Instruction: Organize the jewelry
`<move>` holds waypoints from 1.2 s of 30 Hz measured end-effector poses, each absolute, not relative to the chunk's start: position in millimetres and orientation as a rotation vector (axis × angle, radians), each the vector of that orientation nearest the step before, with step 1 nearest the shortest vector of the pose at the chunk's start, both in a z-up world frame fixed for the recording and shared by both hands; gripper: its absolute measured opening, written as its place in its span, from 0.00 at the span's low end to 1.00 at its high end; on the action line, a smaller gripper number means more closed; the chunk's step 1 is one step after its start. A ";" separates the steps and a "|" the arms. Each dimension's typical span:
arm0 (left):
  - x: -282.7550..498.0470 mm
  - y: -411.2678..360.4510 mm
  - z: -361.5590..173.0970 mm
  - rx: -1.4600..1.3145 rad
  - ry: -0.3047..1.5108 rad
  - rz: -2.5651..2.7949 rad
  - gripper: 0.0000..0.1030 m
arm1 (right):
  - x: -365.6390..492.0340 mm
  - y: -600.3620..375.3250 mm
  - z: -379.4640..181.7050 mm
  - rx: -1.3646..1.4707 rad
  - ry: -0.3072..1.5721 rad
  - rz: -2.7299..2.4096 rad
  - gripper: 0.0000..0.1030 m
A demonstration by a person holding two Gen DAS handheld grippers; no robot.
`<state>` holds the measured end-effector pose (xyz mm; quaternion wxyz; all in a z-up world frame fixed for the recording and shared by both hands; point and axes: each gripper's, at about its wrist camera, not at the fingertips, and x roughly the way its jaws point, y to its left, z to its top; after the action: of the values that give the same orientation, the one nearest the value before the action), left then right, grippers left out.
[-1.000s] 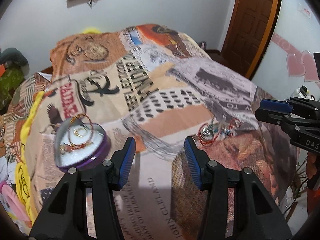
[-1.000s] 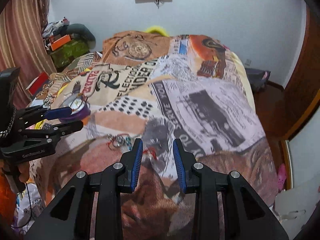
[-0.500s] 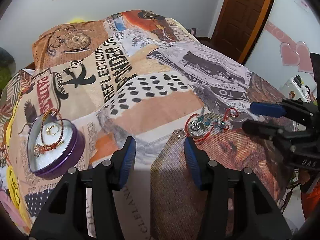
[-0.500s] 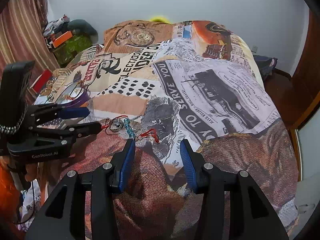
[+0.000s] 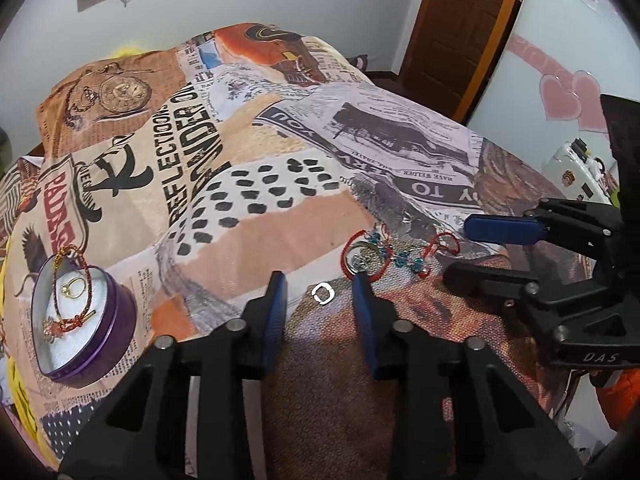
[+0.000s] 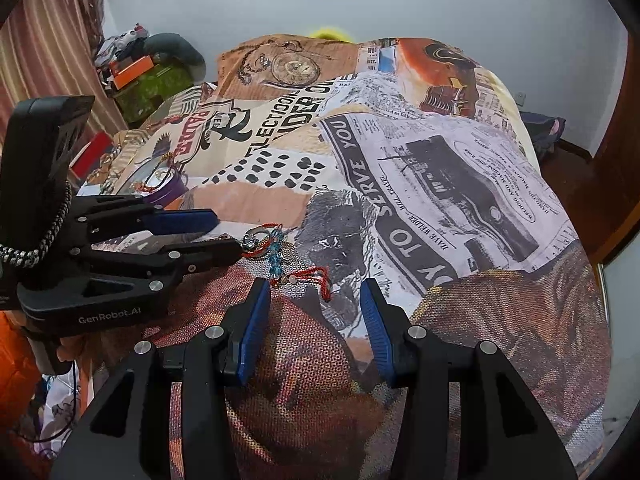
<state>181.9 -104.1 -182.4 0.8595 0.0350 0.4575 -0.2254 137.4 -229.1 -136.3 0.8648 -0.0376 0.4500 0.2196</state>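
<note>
The left gripper point(image 5: 320, 284) hangs low over the printed bedspread point(image 5: 256, 216) near its front edge, jaws parted but just narrowed, and a small silver ring point(image 5: 323, 293) lies flat on the cloth in the gap between them — touching neither pad. Just past the right-hand pad sits a tangle of jewelry point(image 5: 370, 258): red cord loops, turquoise beads and a metal ring or two, heaped together. The right gripper point(image 6: 316, 300) points at the same heap's near end, its jaws apart and gripping nothing, with a red cord end point(image 6: 320, 280) lying between its tips. Toward the bed's left edge stands a purple heart-shaped tin point(image 5: 76, 320), open, holding a gold ring point(image 5: 72, 287) and a red-and-gold bracelet point(image 5: 70, 312) on white padding.
</note>
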 end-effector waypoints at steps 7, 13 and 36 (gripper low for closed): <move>184.6 -100.4 -184.0 0.037 0.963 -0.482 0.08 | 138.4 -223.6 -137.6 -0.086 0.946 0.466 0.42; 178.2 -100.3 -182.7 0.030 0.947 -0.464 0.08 | 139.6 -221.2 -137.1 -0.084 0.943 0.475 0.42; 154.5 -67.0 -171.6 -0.059 0.918 -0.399 0.08 | 127.6 -208.7 -141.0 -0.133 0.927 0.507 0.10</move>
<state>154.5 -67.0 -171.6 0.8768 -0.0284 0.4402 -0.1914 127.6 -208.7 -141.0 0.8615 -0.0633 0.4421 0.2417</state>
